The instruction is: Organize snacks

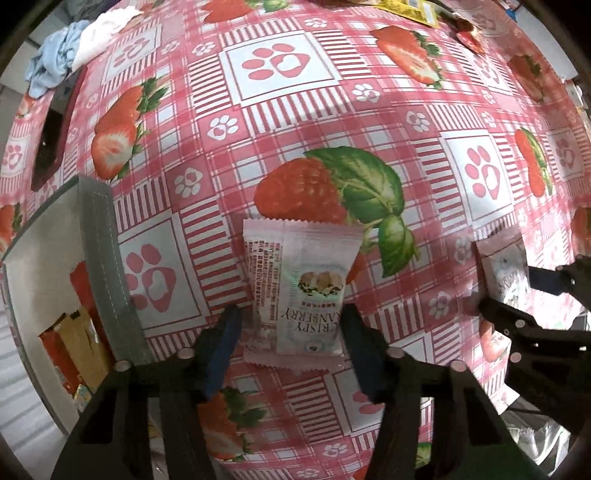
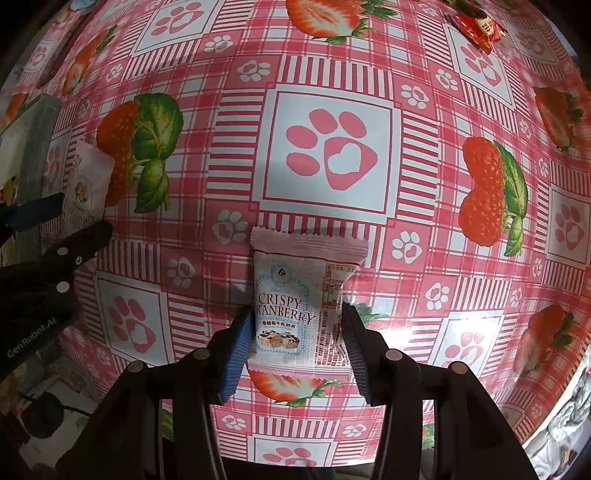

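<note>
Both grippers are pointing down at the pink strawberry-print tablecloth. The left gripper is bracketing a white crinkle-edged cranberry snack packet, though I cannot tell if its pads are pressing. The right gripper is clamping a second white cranberry packet. Either slippery packet may be sliding free before reaching the grey felt box at the left.

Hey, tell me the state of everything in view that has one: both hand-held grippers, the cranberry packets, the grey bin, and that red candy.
Left hand-held gripper: jaws around the left cranberry packet, grip unclear.
Right hand-held gripper: shut on the right cranberry packet.
Both cranberry packets: sealed.
Grey bin: open, snack packets inside.
Red candy: sealed, lying on the tablecloth.
</note>
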{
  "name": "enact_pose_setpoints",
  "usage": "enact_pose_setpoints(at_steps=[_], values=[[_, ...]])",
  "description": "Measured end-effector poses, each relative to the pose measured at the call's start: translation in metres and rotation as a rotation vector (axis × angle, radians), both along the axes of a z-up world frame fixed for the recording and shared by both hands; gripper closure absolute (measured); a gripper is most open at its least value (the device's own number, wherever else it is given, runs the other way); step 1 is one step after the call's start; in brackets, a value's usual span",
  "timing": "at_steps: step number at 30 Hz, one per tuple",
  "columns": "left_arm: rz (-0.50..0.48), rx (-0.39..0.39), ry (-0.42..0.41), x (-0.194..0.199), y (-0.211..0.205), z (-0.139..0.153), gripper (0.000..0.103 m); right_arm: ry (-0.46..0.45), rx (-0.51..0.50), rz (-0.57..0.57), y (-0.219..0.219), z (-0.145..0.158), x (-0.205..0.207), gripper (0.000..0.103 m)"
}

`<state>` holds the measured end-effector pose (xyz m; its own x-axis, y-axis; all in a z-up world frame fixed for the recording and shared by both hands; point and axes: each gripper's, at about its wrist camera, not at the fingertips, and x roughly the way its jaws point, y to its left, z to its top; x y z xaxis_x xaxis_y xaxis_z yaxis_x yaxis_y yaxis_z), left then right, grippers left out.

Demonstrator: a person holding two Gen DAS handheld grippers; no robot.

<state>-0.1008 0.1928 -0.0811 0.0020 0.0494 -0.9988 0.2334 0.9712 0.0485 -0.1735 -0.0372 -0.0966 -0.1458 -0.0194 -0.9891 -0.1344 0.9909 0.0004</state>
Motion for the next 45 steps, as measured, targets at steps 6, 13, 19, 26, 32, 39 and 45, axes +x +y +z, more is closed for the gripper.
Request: enact_pose_setpoints(at_steps=[6, 13, 19, 26, 32, 39, 45], values=[[-0.015, 0.003, 0.008, -0.014, -0.002, 0.003, 0.053, 0.000, -0.001, 0.002, 0.000, 0.000, -0.001, 0.052], [-0.009, -0.003, 0.016, -0.043, 0.006, 0.001, 0.053, 0.000, -0.001, 0.007, 0.000, 0.000, 0.000, 0.052], [-0.007, -0.005, 0.020, -0.047, 0.009, 0.001, 0.053, 0.000, -0.001, 0.007, 0.000, 0.000, 0.000, 0.051], [-0.006, -0.006, 0.020, -0.047, 0.011, 0.001, 0.053, 0.000, -0.001, 0.009, 0.000, 0.000, 0.000, 0.050], [0.000, -0.012, 0.023, -0.043, 0.008, 0.001, 0.055, 0.003, -0.001, 0.010, 0.000, -0.001, 0.000, 0.049], [0.040, -0.068, -0.004, -0.033, 0.023, 0.019, 0.059, 0.012, 0.045, -0.027, -0.007, 0.005, 0.003, 0.056], [0.076, -0.102, -0.053, -0.025, 0.037, 0.044, 0.059, -0.021, 0.093, -0.030, -0.004, 0.029, 0.017, 0.058]])
